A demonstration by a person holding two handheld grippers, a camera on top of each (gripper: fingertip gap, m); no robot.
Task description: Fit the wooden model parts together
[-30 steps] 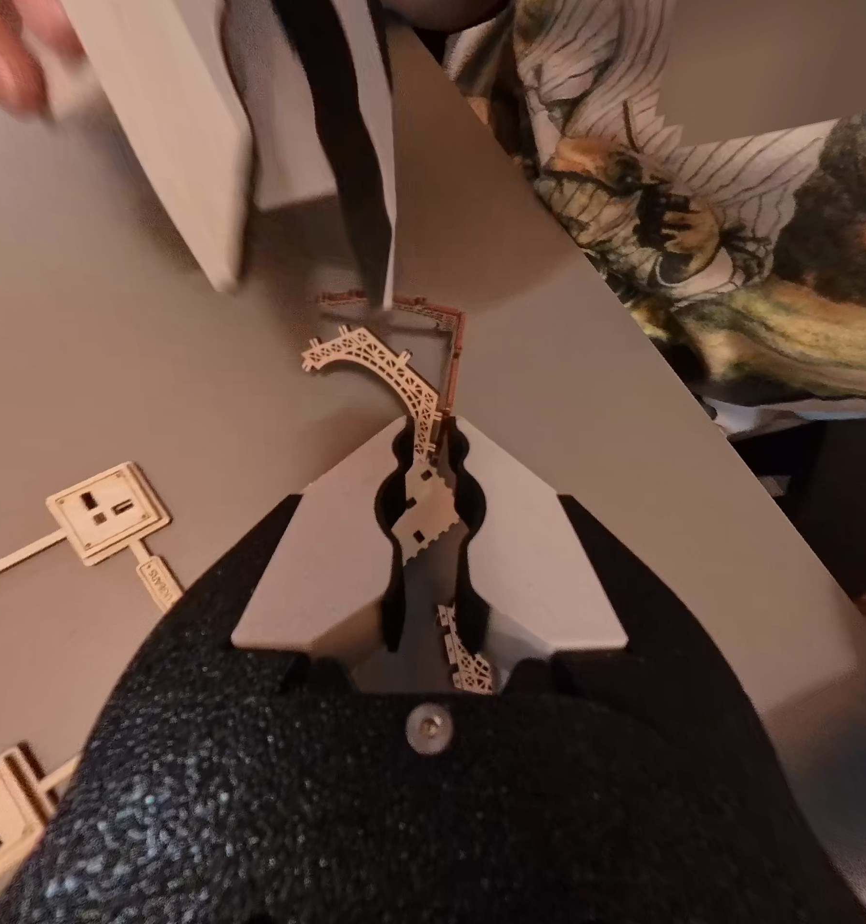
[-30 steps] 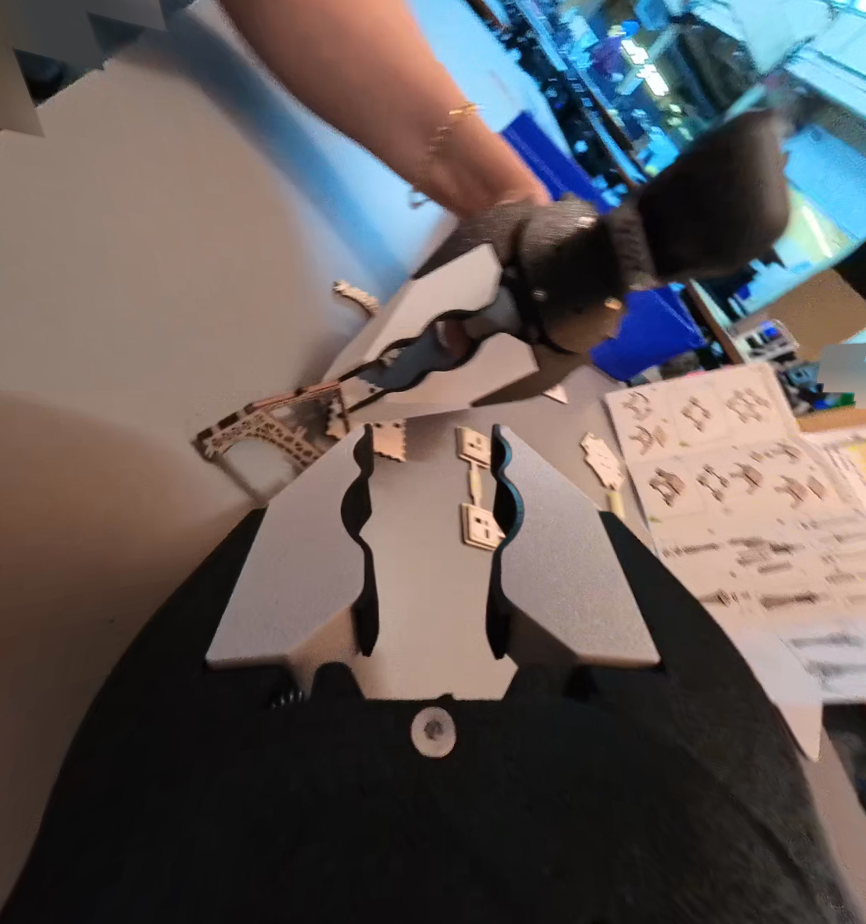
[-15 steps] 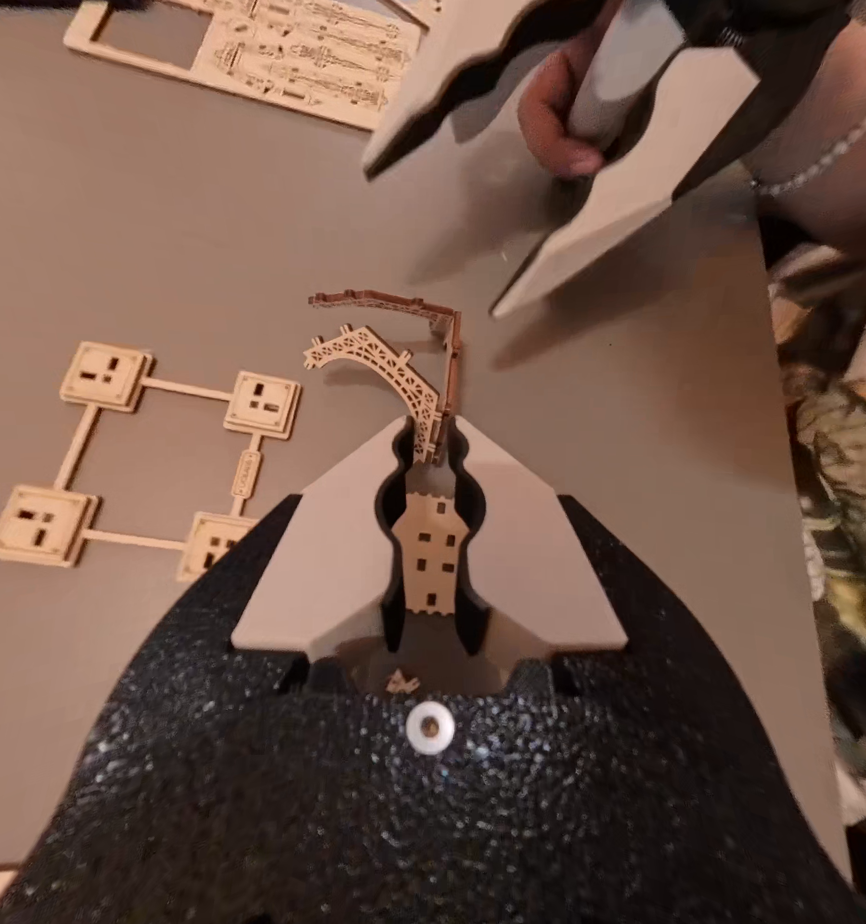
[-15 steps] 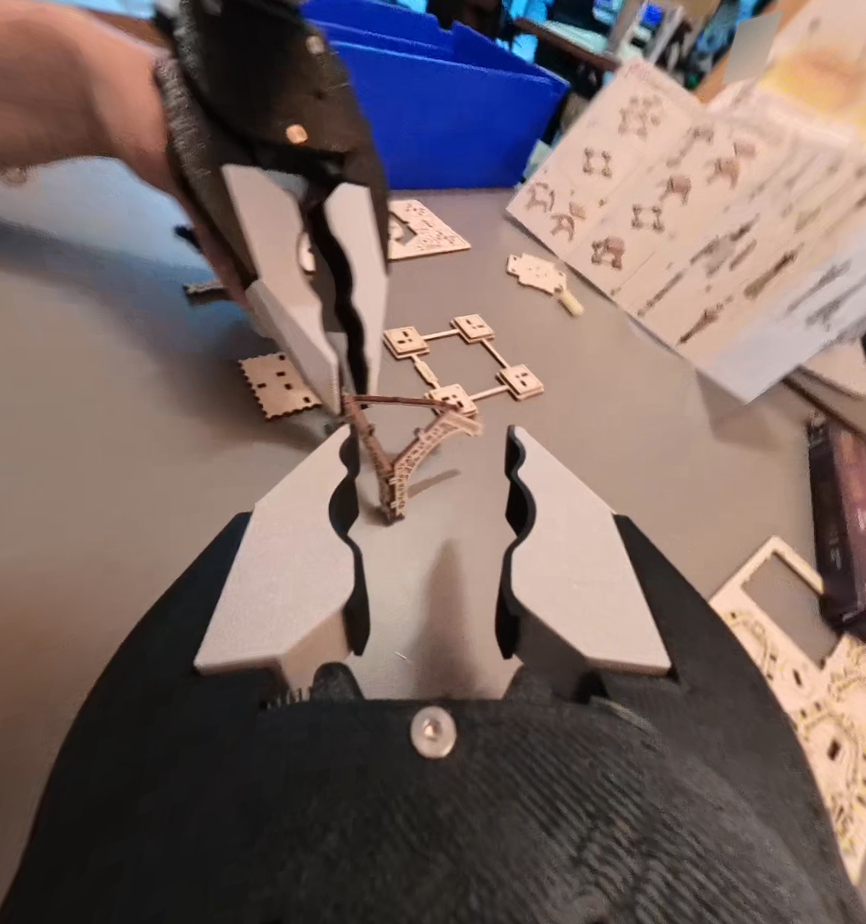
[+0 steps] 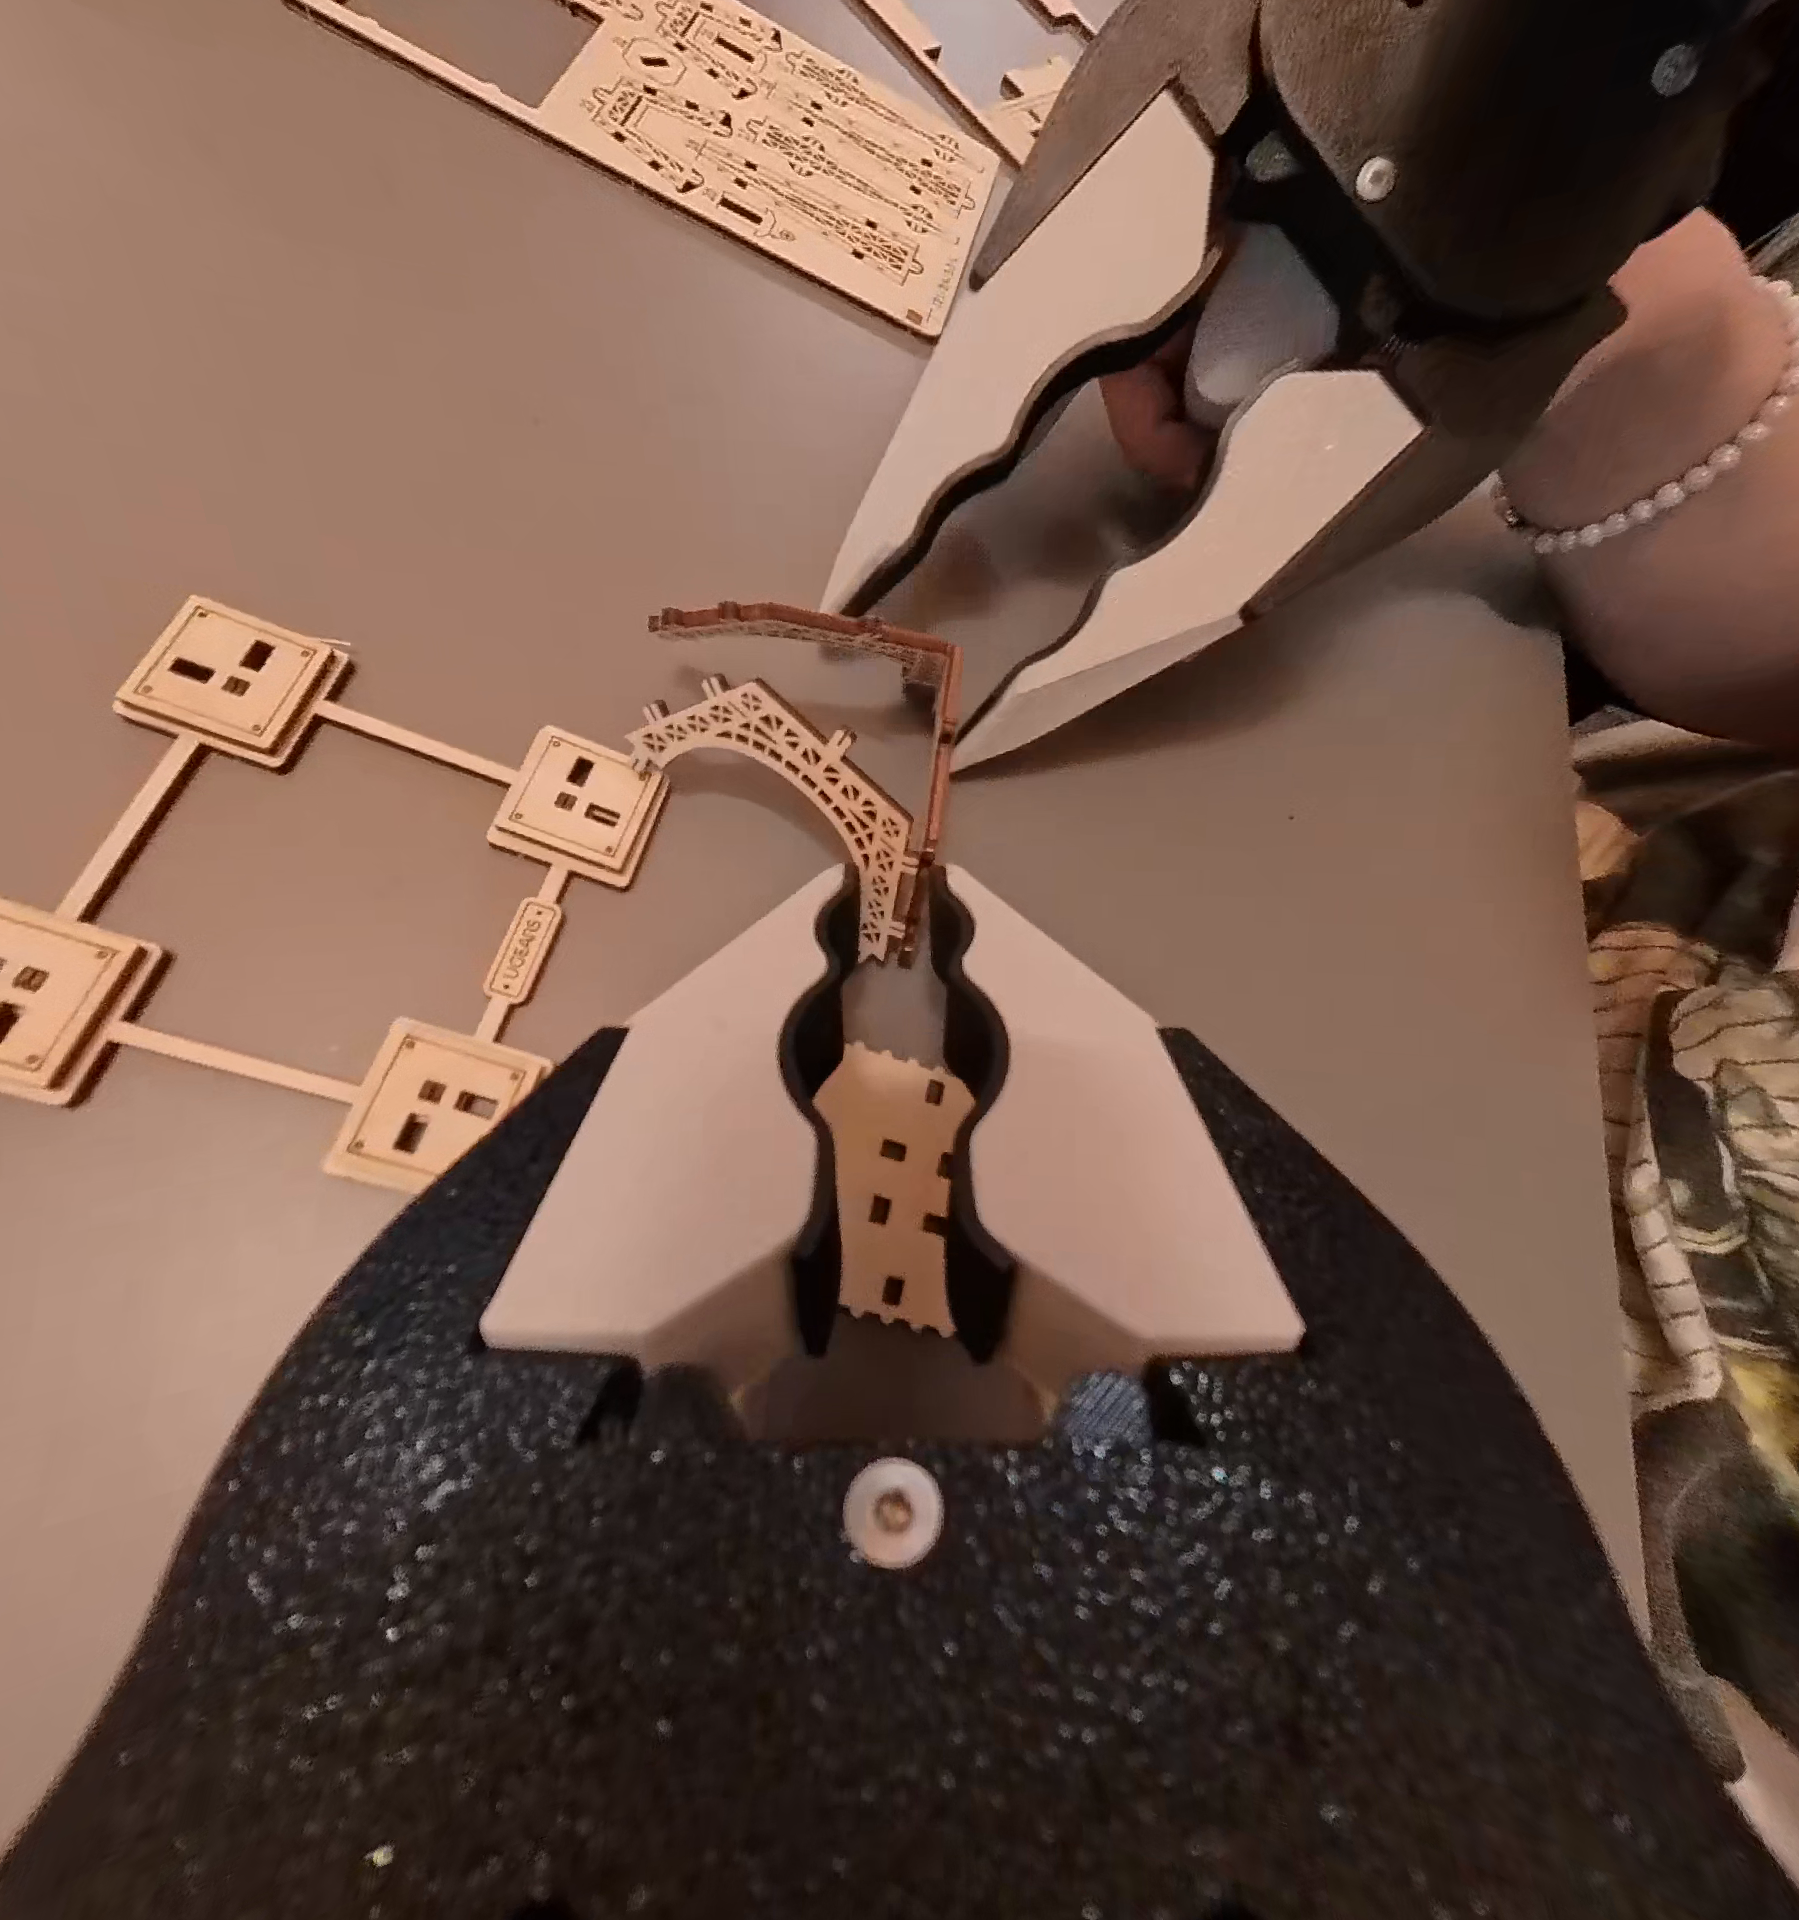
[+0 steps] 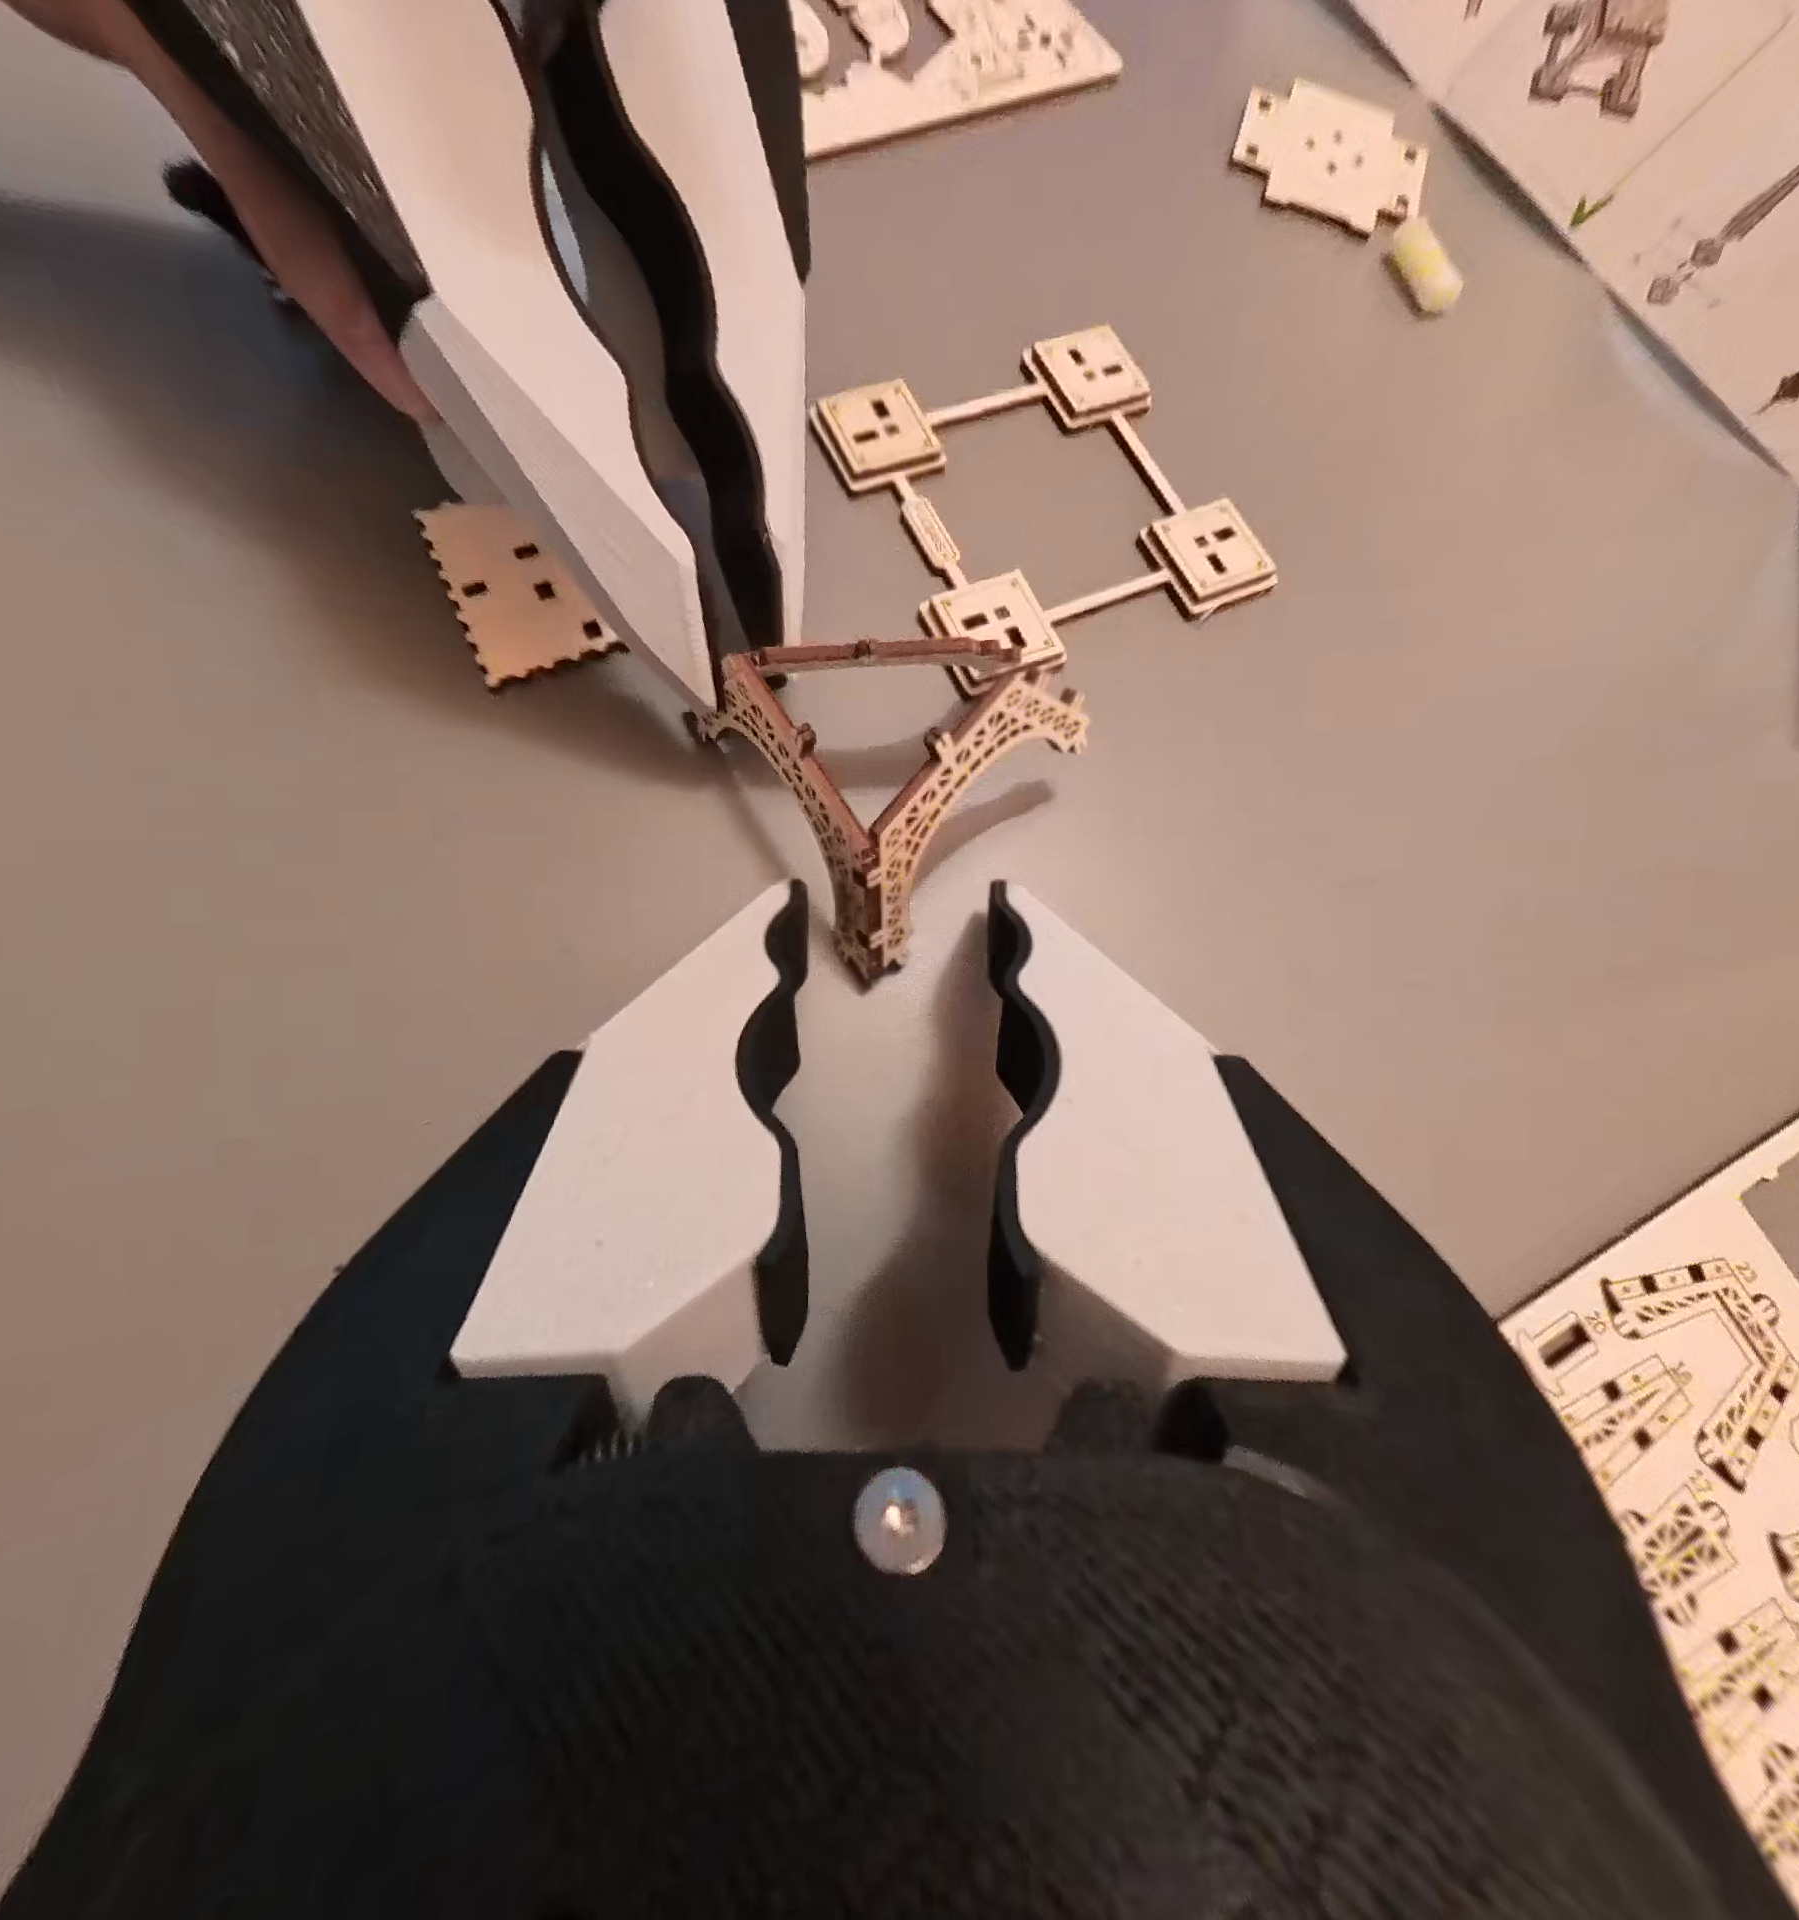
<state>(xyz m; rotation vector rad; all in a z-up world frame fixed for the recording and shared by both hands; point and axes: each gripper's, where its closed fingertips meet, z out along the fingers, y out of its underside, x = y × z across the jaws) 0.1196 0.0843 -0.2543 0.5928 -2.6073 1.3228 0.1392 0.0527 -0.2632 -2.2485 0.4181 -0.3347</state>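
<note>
A small lattice arch assembly [image 5: 770, 758] of curved wooden legs stands over the grey table [image 5: 375, 436]. My left gripper [image 5: 890, 883] is shut on one foot of it. In the right wrist view the assembly [image 6: 978, 769] forms a V, with the left gripper [image 6: 744, 665] pinching its far left corner. My right gripper [image 6: 895, 899] is open, and the V's narrow end lies between its fingertips without clear contact. It also shows open at the upper right of the left wrist view [image 5: 890, 686]. A toothed square plate [image 5: 890, 1216] lies under the left fingers.
A frame of square slotted pads [image 6: 879, 436] lies just past the assembly. Laser-cut part sheets lie at the far side [image 5: 770, 114] and near right [image 6: 1705, 1455]. A cross-shaped part [image 6: 1326, 161], a small pale roll [image 6: 1425, 265] and instruction pages [image 6: 1705, 156] sit beyond. The table edge [image 5: 1560, 935] runs on the right. Across from one pair of fingers to the other is roughly 5 centimeters. About 6 centimeters separates my left fingertips from the toothed square plate [image 5: 890, 1216].
The right gripper has moved in toward the assembly, whose narrow end now sits between its open fingertips. The left gripper still holds the assembly, now low over the table.
</note>
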